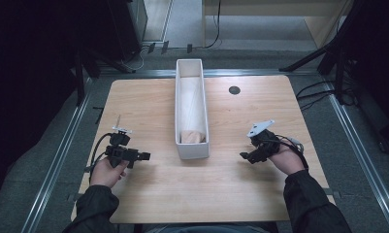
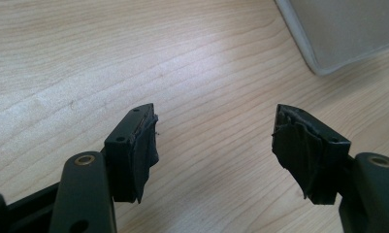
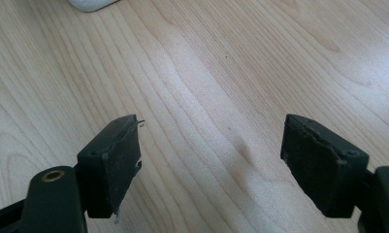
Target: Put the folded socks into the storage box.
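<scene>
A long white bin (image 1: pixel 191 145) stands lengthwise in the middle of the wooden table (image 1: pixel 158 194), with a tan object (image 1: pixel 192 137) lying at its near end. My left gripper (image 1: pixel 142 156) hovers left of the bin's near end, pointing toward it; its jaws stand wide open with bare wood between them (image 2: pixel 214 141). A corner of the bin (image 2: pixel 342 34) appears at the upper right of the left gripper view. My right gripper (image 1: pixel 245 156) is right of the bin, also open and empty (image 3: pixel 211 145), aimed toward the bin's corner (image 3: pixel 88 4).
A small black round hole (image 1: pixel 234 90) sits in the table at the back right. Metal rails (image 1: pixel 61 155) run along both table sides. Cables (image 1: pixel 323 92) and dark stands lie on the floor beyond the table.
</scene>
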The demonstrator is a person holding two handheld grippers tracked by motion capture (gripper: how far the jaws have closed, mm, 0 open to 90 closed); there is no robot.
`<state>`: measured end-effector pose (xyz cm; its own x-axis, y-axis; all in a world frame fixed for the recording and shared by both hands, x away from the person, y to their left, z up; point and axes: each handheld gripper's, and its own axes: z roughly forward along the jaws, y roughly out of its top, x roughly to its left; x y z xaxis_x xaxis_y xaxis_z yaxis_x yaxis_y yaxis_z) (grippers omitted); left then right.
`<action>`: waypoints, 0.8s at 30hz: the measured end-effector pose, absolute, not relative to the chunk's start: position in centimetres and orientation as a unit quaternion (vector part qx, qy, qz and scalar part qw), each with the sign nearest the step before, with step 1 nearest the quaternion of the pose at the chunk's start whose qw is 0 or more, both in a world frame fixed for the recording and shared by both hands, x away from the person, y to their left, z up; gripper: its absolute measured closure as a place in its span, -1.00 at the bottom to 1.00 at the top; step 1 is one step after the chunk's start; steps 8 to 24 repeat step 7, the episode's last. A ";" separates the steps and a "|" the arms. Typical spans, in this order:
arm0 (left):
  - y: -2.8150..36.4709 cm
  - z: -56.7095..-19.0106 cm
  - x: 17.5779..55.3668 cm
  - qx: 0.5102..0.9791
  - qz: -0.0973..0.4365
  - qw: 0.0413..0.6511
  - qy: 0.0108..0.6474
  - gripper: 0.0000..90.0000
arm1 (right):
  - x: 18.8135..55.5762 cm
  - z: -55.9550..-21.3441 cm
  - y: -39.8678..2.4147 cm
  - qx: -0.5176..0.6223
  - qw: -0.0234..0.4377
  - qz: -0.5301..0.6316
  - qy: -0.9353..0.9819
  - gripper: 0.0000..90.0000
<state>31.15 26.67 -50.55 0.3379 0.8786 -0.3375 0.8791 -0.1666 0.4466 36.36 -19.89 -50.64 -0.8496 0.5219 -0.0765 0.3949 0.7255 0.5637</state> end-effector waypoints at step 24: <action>26.4 -50.8 31.3 0.768 -0.010 0.286 0.572 -0.30 | 36.4 -50.6 -19.9 0.250 0.115 0.275 0.921 -0.51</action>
